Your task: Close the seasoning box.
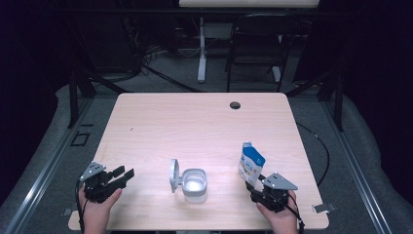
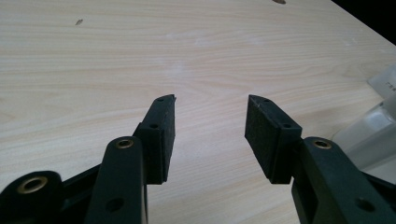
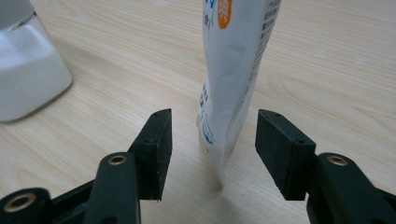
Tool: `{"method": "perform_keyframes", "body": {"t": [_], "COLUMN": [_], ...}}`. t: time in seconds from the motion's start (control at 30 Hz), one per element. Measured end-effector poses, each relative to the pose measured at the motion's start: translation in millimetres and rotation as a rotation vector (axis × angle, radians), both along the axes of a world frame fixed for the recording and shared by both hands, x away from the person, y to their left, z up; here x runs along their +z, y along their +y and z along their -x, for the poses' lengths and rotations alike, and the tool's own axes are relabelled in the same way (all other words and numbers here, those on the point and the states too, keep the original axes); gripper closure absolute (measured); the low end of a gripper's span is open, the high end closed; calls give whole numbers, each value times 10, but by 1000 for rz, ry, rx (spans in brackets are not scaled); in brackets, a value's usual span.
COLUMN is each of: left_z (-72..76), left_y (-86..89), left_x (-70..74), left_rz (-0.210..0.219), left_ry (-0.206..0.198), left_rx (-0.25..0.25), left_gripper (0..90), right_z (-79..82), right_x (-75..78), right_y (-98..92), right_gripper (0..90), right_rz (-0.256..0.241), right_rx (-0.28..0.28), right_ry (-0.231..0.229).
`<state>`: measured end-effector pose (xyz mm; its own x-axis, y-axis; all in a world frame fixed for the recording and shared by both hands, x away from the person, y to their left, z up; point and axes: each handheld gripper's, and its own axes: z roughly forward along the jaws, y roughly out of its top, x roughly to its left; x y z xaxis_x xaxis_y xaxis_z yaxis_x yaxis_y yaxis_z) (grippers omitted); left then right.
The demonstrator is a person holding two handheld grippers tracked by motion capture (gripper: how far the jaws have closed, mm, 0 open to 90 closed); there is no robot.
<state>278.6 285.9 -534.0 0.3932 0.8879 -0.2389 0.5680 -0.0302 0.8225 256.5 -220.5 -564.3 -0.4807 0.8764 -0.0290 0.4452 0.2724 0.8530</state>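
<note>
A blue and white pouch (image 1: 251,164) stands upright on the table near the front right. My right gripper (image 1: 261,184) is open, and the pouch's lower edge (image 3: 224,116) sits between its two jaws without touching either. A clear plastic container (image 1: 194,185) with its lid flipped up stands at the front middle. Its white body (image 3: 23,70) shows at the left of the right gripper view. My left gripper (image 1: 122,175) is open near the front left, with bare wood between its jaws (image 2: 210,135). The container's edge (image 2: 373,126) shows at that view's right.
The light wooden table (image 1: 195,122) has a round cable hole (image 1: 235,105) near its far edge. A dark chair (image 1: 255,44) and a white desk leg (image 1: 201,48) stand beyond the table. Cables lie on the grey floor.
</note>
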Motion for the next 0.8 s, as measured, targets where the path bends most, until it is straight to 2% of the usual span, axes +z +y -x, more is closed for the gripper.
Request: {"method": "perform_keyframes", "body": {"t": [0.1, 0.3, 0.53, 0.8], "left_z": [9, 36, 96, 133], "left_y": [-54, -205, -389, -573], "left_x": [33, 108, 228, 277], "left_rz": [-3, -19, -26, -61], "left_ry": [-12, -29, -48, -41], "left_rx": [-15, -68, -133, -202], "left_gripper": [547, 598, 729, 893], "right_z": [17, 41, 47, 56], "right_x": [0, 15, 9, 7], "right_y": [-2, -4, 17, 51], "right_gripper": [450, 447, 443, 442], "right_rz": [12, -7, -22, -7], "right_rx": [8, 8, 10, 23], "right_ry": [7, 6, 11, 15]}}
